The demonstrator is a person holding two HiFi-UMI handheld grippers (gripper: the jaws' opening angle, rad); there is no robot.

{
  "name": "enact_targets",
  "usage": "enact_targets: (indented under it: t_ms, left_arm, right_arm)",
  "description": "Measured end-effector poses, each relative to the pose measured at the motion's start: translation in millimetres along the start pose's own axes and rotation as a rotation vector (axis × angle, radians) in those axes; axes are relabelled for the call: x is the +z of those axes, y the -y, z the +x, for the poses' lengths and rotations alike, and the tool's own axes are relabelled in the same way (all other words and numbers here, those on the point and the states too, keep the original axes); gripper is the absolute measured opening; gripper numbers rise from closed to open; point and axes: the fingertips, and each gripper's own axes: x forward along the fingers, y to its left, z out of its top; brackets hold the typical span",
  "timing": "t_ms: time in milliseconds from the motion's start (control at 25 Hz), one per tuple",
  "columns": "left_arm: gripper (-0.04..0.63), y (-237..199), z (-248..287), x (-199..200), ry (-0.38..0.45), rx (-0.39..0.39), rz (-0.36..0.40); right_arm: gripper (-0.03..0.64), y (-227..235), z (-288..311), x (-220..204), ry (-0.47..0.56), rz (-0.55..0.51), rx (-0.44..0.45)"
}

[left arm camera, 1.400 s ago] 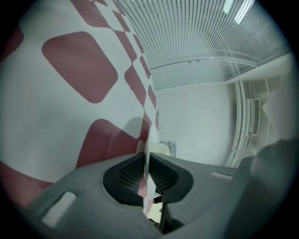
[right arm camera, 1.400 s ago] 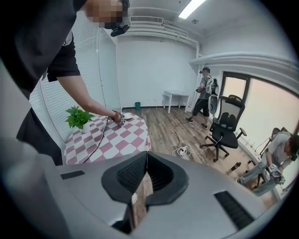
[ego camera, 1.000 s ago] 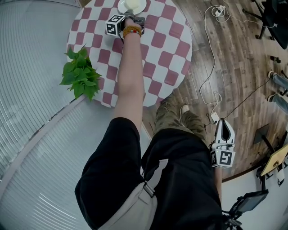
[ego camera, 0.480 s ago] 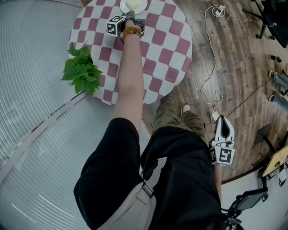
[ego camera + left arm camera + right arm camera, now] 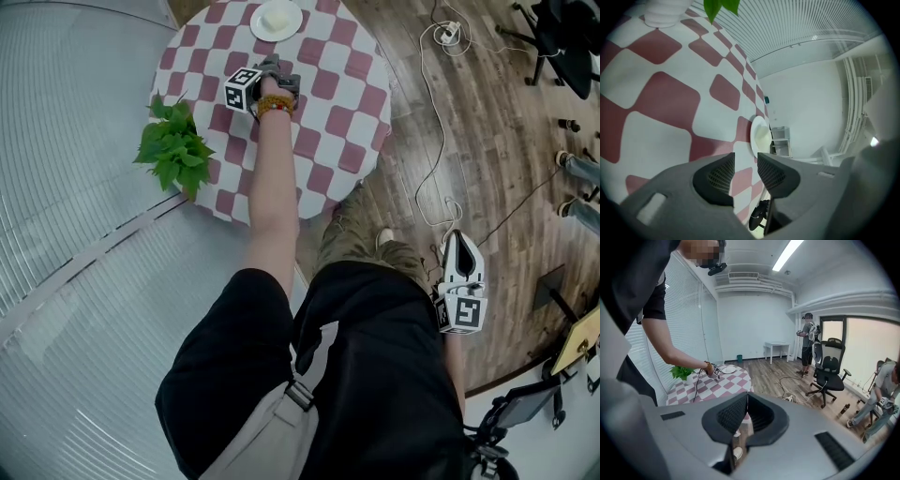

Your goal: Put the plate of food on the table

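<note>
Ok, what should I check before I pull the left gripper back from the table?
1. Plate resting flat on the table: ok.
2. Left gripper fingers have just been opening, nothing between them: ok.
3. Left gripper apart from the plate: ok.
4. Plant stands off to the side of the left gripper: ok.
5. Right gripper shut, empty, away from the table: ok.
</note>
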Motion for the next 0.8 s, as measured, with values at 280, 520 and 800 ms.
enact_targets:
  t_ms: [280,520,800]
  left_arm:
    - [0.133,-29,-72,3,0.048,-0.013,-0.040]
    - [0.133,-75,-145,-16,0.076,0.005,-0.079]
    - [0.133,-123,-216,-70,0.068,0.056,-0.098]
  right_arm:
    - [0.011,1,-2,9,0.061,-0.005,0.035]
    - [0.011,1,-11,11,0.089,-0.025,0.070]
    - [0.010,18,-44,15,0.132,-0.048,0.106]
